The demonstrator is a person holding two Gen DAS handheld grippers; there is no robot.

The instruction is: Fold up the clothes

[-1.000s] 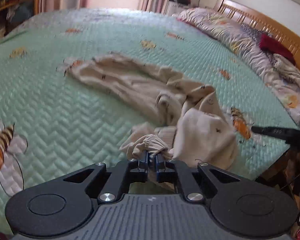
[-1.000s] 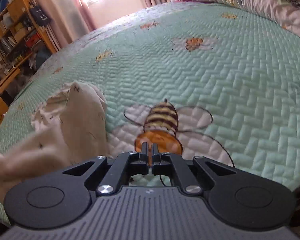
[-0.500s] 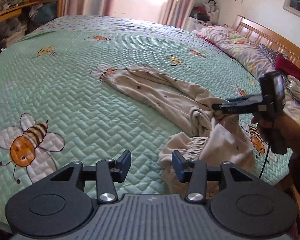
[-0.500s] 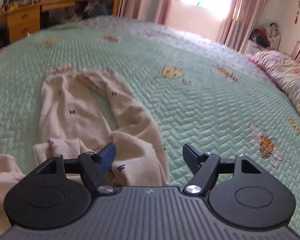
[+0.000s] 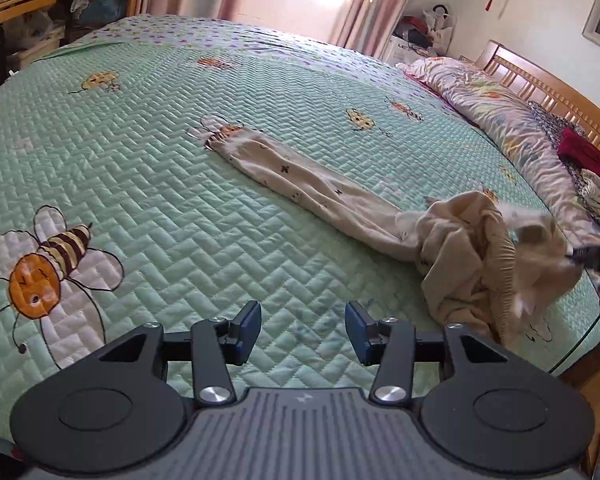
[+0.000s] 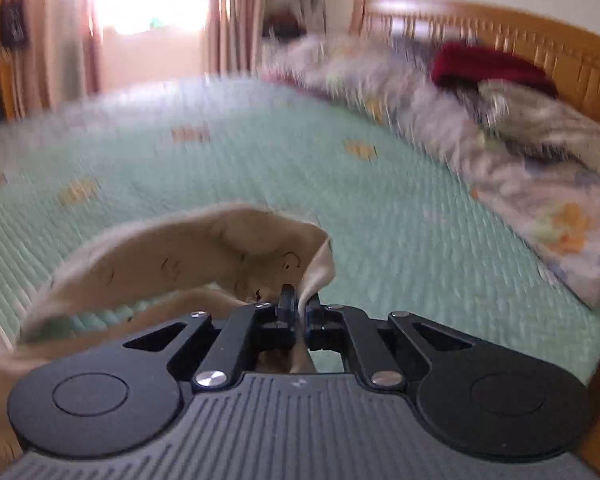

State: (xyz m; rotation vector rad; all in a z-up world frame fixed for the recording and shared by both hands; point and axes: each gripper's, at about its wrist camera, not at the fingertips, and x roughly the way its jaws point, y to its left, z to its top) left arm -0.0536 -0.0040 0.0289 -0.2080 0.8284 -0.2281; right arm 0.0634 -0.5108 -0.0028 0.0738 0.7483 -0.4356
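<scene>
Beige patterned trousers lie on the green quilted bed, one leg stretched toward the far left, the waist end bunched and lifted at the right. My left gripper hovers open over bare quilt, left of the bunched cloth and holding nothing. In the left wrist view my right gripper shows at the right edge, pulling the cloth. The blurred right wrist view has my right gripper shut on a fold of the beige trousers, which loops out to the left.
The green bee-print quilt covers the bed. A flowered duvet, a red garment and other clothes lie along the wooden headboard at right. Shelves and a desk stand far left. The bed's near edge is at lower right.
My right gripper shut on the trousers' waist end and pulled it right, straightening one leg. My left gripper let go earlier, stays open, and now faces bare quilt.
</scene>
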